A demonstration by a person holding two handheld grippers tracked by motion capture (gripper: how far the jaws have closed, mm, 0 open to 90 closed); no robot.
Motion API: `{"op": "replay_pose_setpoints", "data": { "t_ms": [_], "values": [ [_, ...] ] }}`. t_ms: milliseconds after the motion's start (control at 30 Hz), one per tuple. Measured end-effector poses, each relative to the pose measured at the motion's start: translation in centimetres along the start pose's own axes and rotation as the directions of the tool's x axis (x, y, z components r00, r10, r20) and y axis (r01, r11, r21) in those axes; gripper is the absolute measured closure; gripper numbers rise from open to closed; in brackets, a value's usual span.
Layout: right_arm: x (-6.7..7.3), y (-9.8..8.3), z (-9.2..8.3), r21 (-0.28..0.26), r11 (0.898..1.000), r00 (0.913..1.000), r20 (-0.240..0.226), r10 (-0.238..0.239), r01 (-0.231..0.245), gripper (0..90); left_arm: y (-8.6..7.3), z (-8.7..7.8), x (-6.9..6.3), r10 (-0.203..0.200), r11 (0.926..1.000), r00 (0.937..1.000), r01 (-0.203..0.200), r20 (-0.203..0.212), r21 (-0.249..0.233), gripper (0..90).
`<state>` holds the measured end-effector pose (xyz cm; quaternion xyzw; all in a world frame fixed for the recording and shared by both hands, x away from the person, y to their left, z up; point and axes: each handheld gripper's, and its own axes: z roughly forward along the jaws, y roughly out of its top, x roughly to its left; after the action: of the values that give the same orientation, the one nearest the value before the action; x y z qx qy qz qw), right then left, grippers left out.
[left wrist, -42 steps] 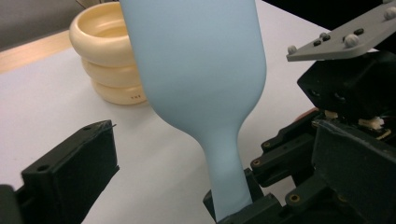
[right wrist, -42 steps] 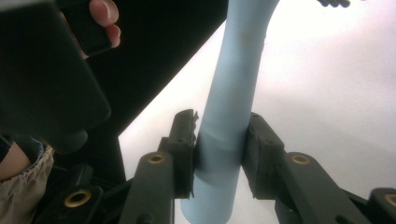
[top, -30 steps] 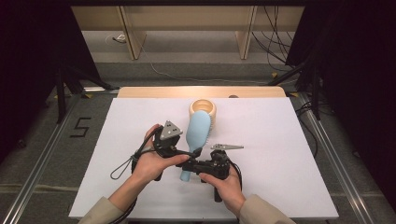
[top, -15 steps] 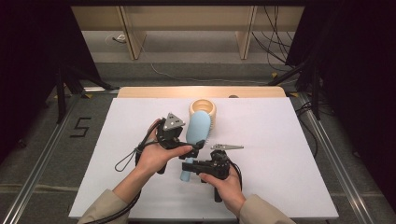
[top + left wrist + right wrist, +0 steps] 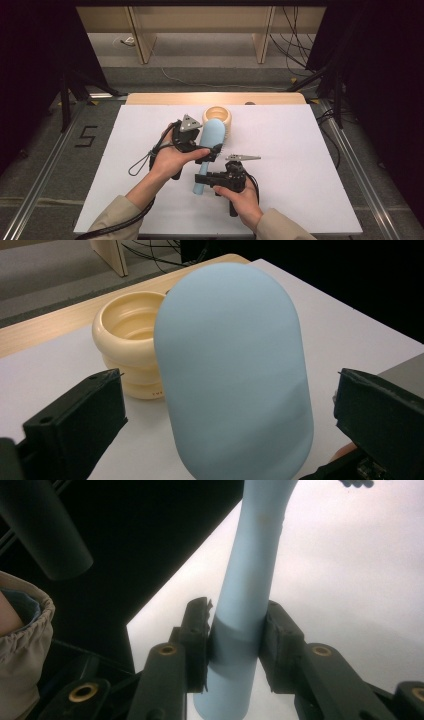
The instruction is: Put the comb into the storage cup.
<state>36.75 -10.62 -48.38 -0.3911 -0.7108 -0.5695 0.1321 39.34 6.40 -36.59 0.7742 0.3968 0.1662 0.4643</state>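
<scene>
High view: pale blue plastic hairbrush (image 5: 212,137) lifted above the white counter (image 5: 310,165), handle pinched in the right gripper (image 5: 202,178), jaws pressed firmly on the shaft. Left gripper (image 5: 216,150) moved up along the brush since a second ago, now level with the base of the oval head, jaws spread either side without touching, as seen in the left gripper view. Cream ribbed ceramic pot (image 5: 220,118) just behind the head. Likely a handover or regrip in preparation, brush not yet in the pot.

white table (image 5: 310,165), grey floor (image 5: 45,150), dark surroundings
</scene>
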Motion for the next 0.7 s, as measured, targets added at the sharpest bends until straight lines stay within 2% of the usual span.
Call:
{"op": "replay_pose_setpoints", "data": {
  "t_ms": [300, 700],
  "values": [
    [0.0, 0.0, 0.0, 0.001, 1.000, 1.0000, 0.001, 0.000, 0.000, 67.8, 1.1, 0.4, -0.3, 0.019, 0.9998, 0.9998, -0.019, 0.001, 0.003, 0.0],
    [0.0, 0.0, 0.0, -0.002, 1.000, 1.0000, -0.001, 0.004, -0.004, 67.8, 2.3, 1.1, -0.4, 0.014, 0.9999, 0.9999, -0.014, 0.000, -0.004, 0.0]
  ]
}}
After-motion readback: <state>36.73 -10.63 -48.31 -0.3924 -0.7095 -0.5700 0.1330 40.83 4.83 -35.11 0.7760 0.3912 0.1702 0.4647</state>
